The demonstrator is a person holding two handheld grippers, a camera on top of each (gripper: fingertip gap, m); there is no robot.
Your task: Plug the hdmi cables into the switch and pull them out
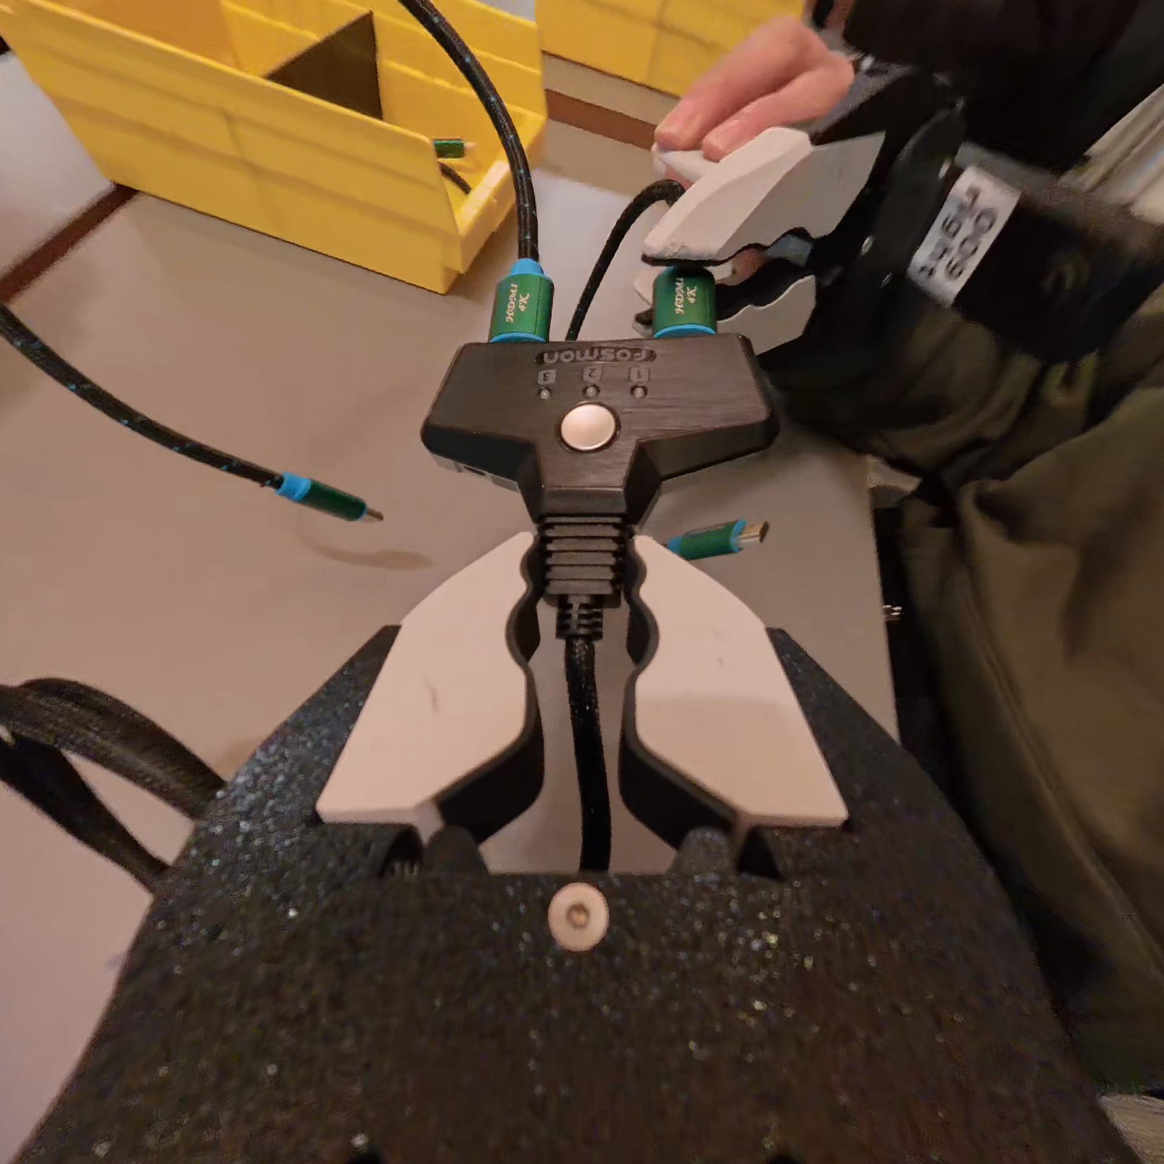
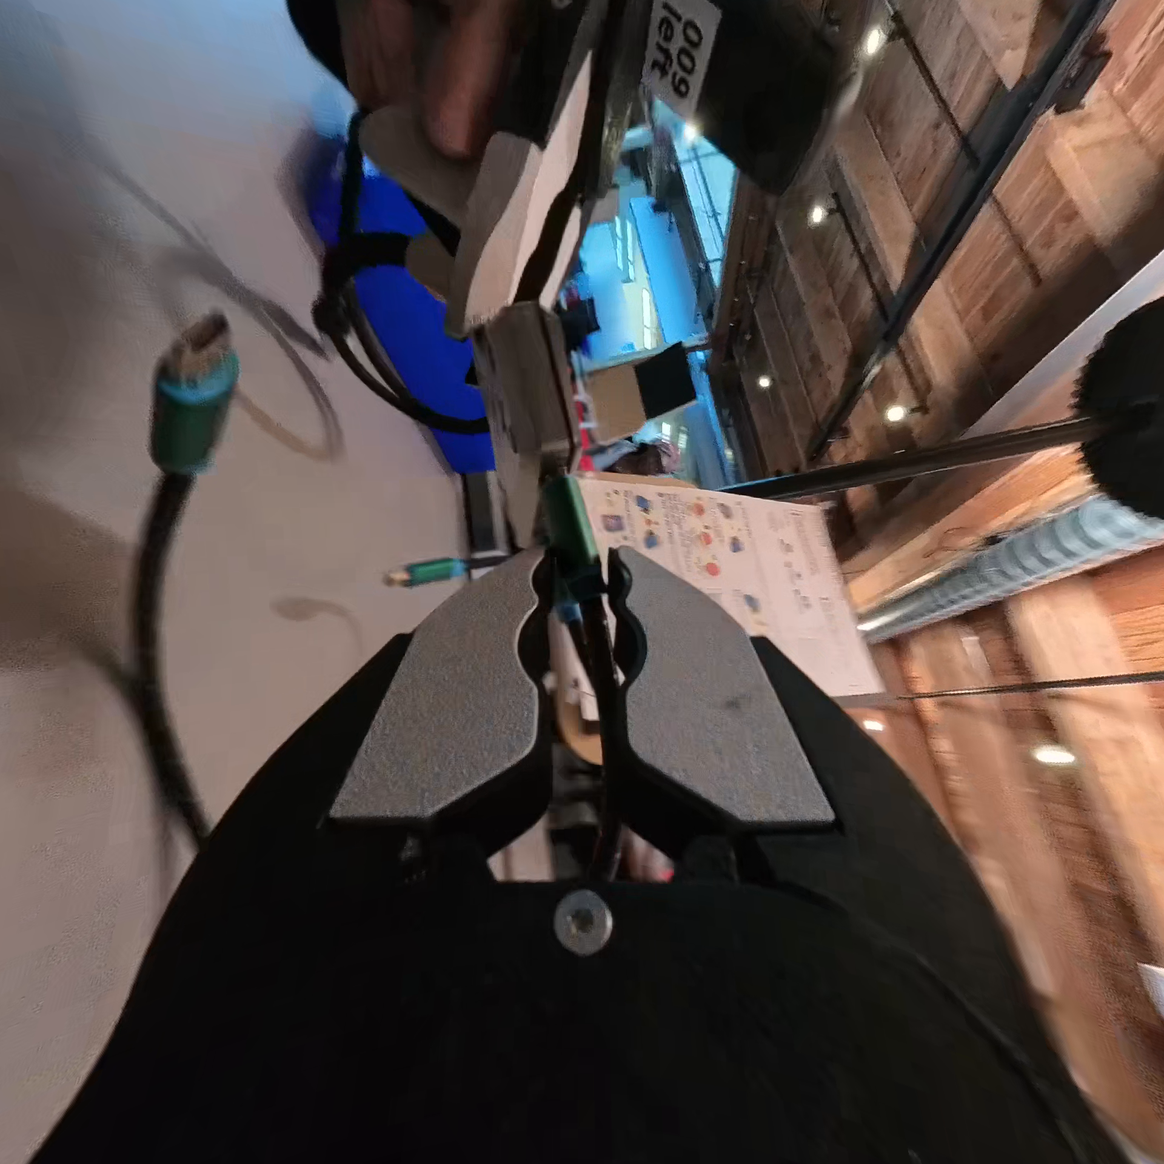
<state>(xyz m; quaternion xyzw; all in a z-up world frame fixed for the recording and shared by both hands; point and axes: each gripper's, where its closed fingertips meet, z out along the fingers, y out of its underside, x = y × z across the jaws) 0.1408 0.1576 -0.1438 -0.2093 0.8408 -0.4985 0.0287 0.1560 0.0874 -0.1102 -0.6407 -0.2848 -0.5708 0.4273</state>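
Note:
The black HDMI switch (image 1: 598,403) hangs above the table, and my left gripper (image 1: 579,554) is shut on its ribbed neck. Two green HDMI plugs sit in its far ports, a left plug (image 1: 521,302) and a right plug (image 1: 683,302). My right gripper (image 1: 655,283) comes in from the right, turned on its side, and is shut on the rear of the right plug. In the right wrist view the right gripper (image 2: 579,567) clamps that green plug (image 2: 570,523) at its blue collar, against the edge-on switch (image 2: 529,378). The left gripper (image 2: 504,252) is beyond it.
Two loose green HDMI plugs lie on the beige table (image 1: 189,378), one at the left (image 1: 327,501) and one at the right (image 1: 718,538). Yellow bins (image 1: 252,126) stand at the back left. A person's olive sleeve (image 1: 1039,567) fills the right side. Black cable loops (image 1: 94,724) lie near left.

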